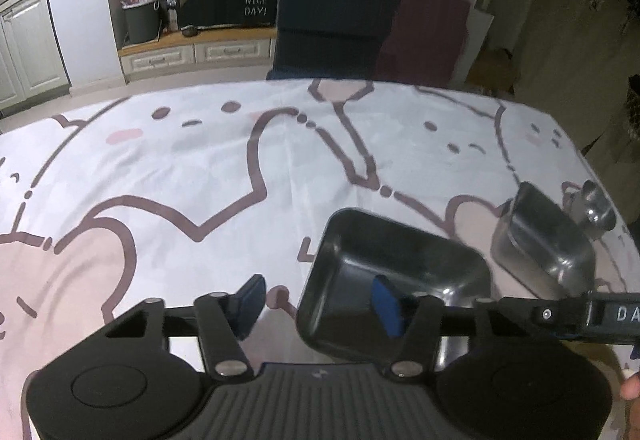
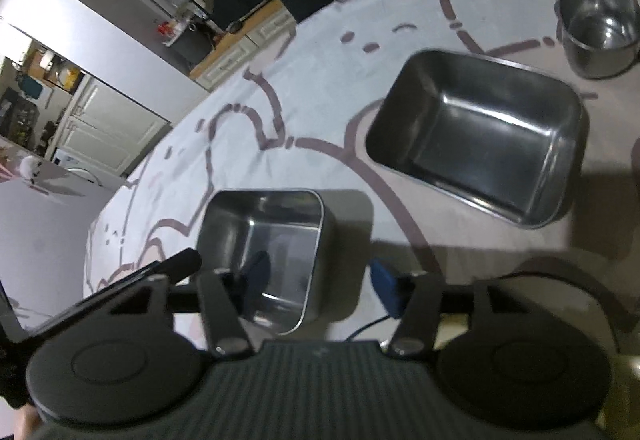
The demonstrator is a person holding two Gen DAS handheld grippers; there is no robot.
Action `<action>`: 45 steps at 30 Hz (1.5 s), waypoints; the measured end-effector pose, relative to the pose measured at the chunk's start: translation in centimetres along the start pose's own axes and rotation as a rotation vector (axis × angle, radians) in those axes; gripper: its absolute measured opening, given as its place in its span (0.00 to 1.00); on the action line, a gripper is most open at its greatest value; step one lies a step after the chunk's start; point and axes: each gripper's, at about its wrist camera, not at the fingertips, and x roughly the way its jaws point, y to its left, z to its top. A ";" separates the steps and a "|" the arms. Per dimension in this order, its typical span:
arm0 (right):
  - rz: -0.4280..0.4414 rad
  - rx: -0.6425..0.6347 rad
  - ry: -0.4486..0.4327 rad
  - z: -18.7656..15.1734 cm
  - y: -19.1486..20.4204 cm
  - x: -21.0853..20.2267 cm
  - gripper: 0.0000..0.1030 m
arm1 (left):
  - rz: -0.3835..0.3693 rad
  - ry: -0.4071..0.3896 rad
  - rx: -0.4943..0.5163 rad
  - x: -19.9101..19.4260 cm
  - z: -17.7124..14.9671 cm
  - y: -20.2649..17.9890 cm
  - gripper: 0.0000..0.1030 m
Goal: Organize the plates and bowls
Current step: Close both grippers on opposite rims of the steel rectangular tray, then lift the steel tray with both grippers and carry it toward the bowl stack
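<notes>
Left claw (image 1: 316, 300): you see it spread, straddling the left wall of the small pan (image 1: 394, 280), not pressing.
Right claw (image 2: 318, 280): spread, straddling the same pan's right wall.
Large pan (image 2: 476, 136): on counter (image 2: 320, 80), beside pot (image 2: 598, 28).

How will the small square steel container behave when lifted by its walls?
The small square steel container looks stiff; its walls probably will not bend. Its shiny surface may slip in a grip. Empty, it is likely light and may slide on the tablecloth.
</notes>
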 end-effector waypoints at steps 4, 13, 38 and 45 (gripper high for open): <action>-0.015 -0.020 0.018 -0.1 0.3 1.5 0.39 | 0.013 0.026 -0.008 1.3 0.0 0.4 0.40; -0.038 -0.091 0.045 -0.7 1.2 2.7 0.11 | 0.003 0.062 -0.055 2.5 -0.1 1.2 0.09; 0.071 -0.409 0.013 -6.5 10.2 -0.3 0.05 | 0.124 -0.042 -0.133 -12.3 -8.7 6.0 0.03; 0.047 -0.475 0.105 -10.2 11.5 1.5 0.05 | 0.153 0.010 -0.167 -12.8 -11.8 8.0 0.03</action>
